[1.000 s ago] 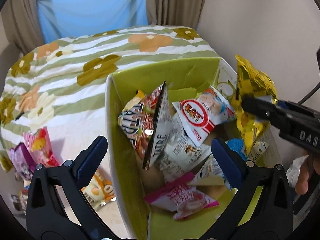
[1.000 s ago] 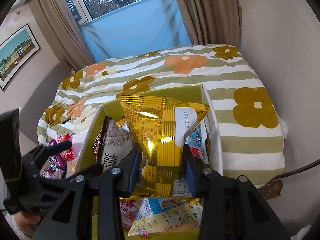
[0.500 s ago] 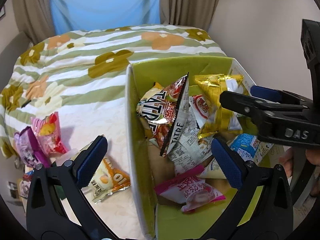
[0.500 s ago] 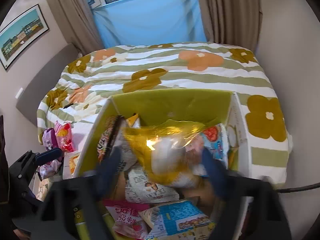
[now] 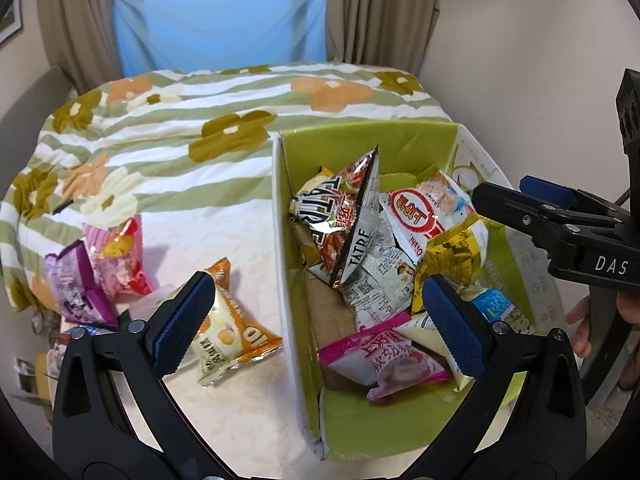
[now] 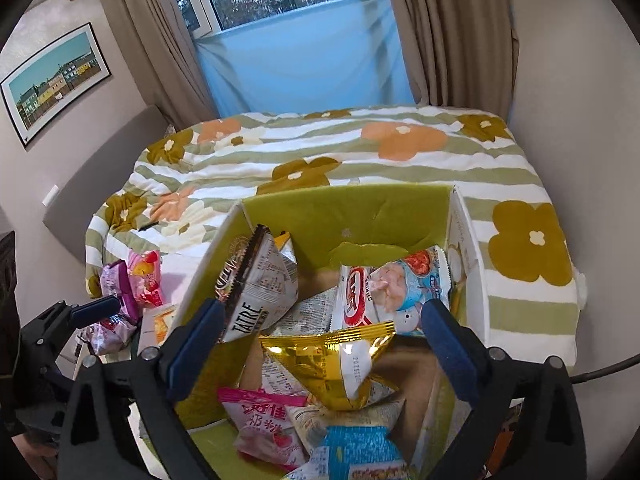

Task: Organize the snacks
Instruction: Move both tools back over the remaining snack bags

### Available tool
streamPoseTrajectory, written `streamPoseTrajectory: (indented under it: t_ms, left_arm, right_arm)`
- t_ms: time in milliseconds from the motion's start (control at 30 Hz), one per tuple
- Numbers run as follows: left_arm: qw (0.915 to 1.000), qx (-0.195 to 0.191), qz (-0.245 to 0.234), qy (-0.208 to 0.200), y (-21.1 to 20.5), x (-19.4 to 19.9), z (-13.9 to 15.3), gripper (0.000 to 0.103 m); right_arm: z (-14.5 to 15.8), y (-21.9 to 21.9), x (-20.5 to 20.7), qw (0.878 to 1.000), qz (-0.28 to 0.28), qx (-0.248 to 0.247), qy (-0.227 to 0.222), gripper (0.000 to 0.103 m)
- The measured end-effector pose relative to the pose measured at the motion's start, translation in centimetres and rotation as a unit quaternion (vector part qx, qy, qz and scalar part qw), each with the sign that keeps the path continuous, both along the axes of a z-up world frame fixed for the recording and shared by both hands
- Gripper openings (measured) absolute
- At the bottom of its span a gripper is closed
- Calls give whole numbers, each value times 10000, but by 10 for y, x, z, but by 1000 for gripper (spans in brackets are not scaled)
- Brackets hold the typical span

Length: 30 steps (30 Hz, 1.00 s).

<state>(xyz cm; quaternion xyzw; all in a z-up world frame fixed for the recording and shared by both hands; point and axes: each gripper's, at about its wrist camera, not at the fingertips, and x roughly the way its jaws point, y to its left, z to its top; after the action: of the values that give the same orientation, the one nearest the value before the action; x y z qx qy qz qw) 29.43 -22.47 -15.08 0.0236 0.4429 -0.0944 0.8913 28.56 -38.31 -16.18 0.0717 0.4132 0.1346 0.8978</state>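
A green cardboard box [image 5: 360,148] [image 6: 360,208] sits on the bed and holds several snack packets. A gold packet [image 6: 336,364] [image 5: 452,252] lies loose on top of the pile, under my open, empty right gripper [image 6: 320,336], which hovers over the box and shows from the side in the left wrist view [image 5: 520,204]. My left gripper [image 5: 316,320] is open and empty, straddling the box's left wall. An orange packet [image 5: 228,328], a pink packet [image 5: 120,256] and a purple packet [image 5: 72,288] lie on the bed left of the box.
The bed has a flowered, striped cover [image 5: 192,132]. A wall [image 5: 540,60] stands close on the right. Curtains and a blue sheet [image 6: 304,60] hang behind the bed. A picture [image 6: 52,80] hangs on the left wall.
My right gripper opened and let the gold packet drop into the box, then drew back. My left gripper shifted left, showing more of the packets on the bed.
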Motion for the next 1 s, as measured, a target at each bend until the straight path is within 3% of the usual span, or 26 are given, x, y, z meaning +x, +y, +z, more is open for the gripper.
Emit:
streamPoseTrajectory:
  t_ms: [233,633,1000]
  left_arm:
    - [9995,89,127,-290,19,-29,30,102]
    - [9929,44,848,-831,131,-78,83,102]
    - [9924,-18,1110,-535,248,-83,79,102]
  right_arm:
    - [20,6,-17,9999,44,95,-33,98]
    - [67,69,-66,9970,220,55,-747,98]
    - [69,173,-83,9963,337,-12,-790,98]
